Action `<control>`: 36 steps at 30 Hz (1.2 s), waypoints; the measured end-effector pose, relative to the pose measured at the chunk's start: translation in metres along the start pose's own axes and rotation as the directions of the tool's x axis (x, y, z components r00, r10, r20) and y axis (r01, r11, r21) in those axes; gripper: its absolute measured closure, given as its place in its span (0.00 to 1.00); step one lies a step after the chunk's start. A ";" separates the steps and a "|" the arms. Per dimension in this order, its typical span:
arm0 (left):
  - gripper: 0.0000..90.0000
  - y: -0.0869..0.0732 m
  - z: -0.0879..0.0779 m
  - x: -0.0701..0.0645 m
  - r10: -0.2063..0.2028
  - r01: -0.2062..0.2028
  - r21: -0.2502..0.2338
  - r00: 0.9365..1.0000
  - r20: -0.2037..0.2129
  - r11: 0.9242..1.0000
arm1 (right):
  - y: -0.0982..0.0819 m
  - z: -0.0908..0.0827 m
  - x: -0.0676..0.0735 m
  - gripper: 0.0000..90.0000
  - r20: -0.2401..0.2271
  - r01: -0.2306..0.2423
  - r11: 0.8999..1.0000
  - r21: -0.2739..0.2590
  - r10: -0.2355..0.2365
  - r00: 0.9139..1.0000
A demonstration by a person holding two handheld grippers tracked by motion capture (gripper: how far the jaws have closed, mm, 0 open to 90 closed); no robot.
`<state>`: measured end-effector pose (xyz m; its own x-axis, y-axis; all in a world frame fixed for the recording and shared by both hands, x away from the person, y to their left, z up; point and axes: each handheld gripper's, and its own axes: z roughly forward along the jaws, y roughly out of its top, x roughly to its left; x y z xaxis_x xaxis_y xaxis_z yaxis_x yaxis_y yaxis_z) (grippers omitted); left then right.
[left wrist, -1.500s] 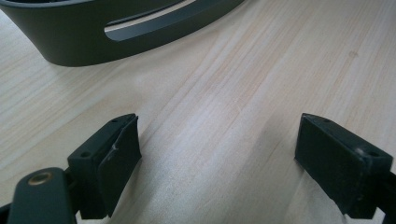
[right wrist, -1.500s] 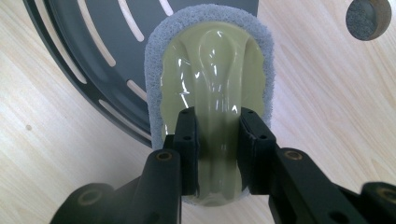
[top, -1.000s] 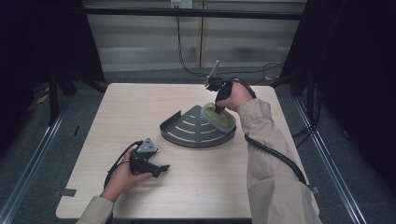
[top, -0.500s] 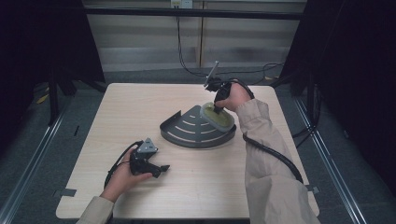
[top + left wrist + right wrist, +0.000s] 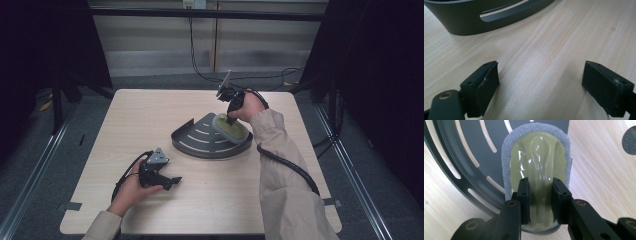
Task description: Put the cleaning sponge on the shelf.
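- One pale wood counter (image 5: 150, 120) with rounded corners, standing on grey floor (image 5: 45, 165); dark curtains at both sides, light wall panels and hanging cables behind.
- Dark grey fan-shaped slotted tray (image 5: 200, 140) sits about mid-counter, a bit right of centre, curved wall toward the person.
- Scrub sponge (image 5: 231, 129), grey pad with a glossy yellow-green grip on top, lies on the tray's right part; in the right gripper view its near end hangs over the tray's edge above the wood.
- Right tool (image 5: 229, 120) points down from above, jaws closed on the sponge's raised green ridge, one pad on each side (image 5: 541, 202).
- Left tool (image 5: 170, 181) rests low on the counter near the front left, well apart from the tray; jaws wide apart, nothing but bare wood between them (image 5: 541, 90).
- Room to move: wide bare wood left of and behind the tray, also between tray and front edge; narrower strip at the right edge beside the sleeve.
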<state>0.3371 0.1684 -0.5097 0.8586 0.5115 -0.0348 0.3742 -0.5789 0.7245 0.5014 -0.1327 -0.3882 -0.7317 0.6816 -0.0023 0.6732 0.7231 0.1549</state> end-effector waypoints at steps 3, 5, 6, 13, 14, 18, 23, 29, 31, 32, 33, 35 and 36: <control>0.15 0.000 0.000 0.000 -0.001 0.001 0.000 1.000 0.000 1.000 | 0.000 0.003 0.001 0.79 -0.003 0.000 1.000 0.007 0.001 1.000; 0.15 0.000 0.000 0.000 0.000 0.000 0.002 1.000 -0.002 1.000 | 0.000 0.005 0.001 0.79 -0.002 -0.001 1.000 0.009 0.001 1.000; 0.15 0.000 0.000 0.000 0.000 0.000 0.002 1.000 -0.001 1.000 | 0.000 0.006 0.001 0.79 -0.006 -0.001 1.000 0.010 0.001 1.000; 0.15 0.000 0.000 0.000 0.000 0.000 0.003 1.000 -0.003 1.000 | -0.003 0.011 0.001 0.79 -0.012 -0.007 1.000 0.018 0.008 1.000; 0.15 0.000 0.000 0.000 -0.001 0.001 0.003 1.000 -0.003 1.000 | -0.003 0.012 0.001 0.79 -0.014 -0.009 1.000 0.019 0.010 1.000; 0.15 0.000 0.000 0.000 -0.001 0.001 0.002 1.000 -0.004 1.000 | -0.004 0.016 0.001 0.79 -0.014 -0.003 1.000 0.022 0.003 1.000; 0.15 0.000 0.000 0.000 -0.001 0.001 0.002 1.000 -0.003 1.000 | -0.005 0.019 0.001 0.79 -0.019 -0.012 1.000 0.025 0.012 1.000; 0.15 0.000 0.000 0.000 -0.001 0.001 0.002 1.000 -0.003 1.000 | -0.007 0.024 0.001 0.79 -0.019 -0.020 0.999 0.033 0.021 1.000; 0.15 0.000 0.000 0.000 -0.001 0.001 0.001 1.000 -0.002 1.000 | -0.007 0.025 0.001 0.79 -0.020 -0.018 0.999 0.034 0.018 1.000; 0.15 0.000 0.000 0.001 -0.001 0.001 -0.002 1.000 0.000 1.000 | -0.007 0.026 0.001 0.79 -0.021 -0.020 0.999 0.035 0.021 1.000; 0.15 0.000 0.000 0.001 -0.002 0.002 -0.001 1.000 0.000 1.000 | -0.007 0.026 0.001 0.79 -0.021 -0.020 0.999 0.035 0.021 1.000; 0.15 0.000 0.000 0.000 -0.001 0.001 0.000 1.000 -0.002 1.000 | -0.007 0.027 0.000 0.79 -0.023 -0.023 0.999 0.040 0.024 0.999; 0.15 0.000 0.000 0.000 0.000 0.000 0.000 1.000 -0.003 1.000 | -0.008 0.028 0.000 0.79 -0.022 -0.020 0.999 0.036 0.021 1.000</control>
<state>0.3373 0.1686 -0.5095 0.8574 0.5136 -0.0331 0.3747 -0.5789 0.7242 0.4994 -0.1356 -0.4171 -0.7196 0.6940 0.0226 0.6912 0.7128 0.1190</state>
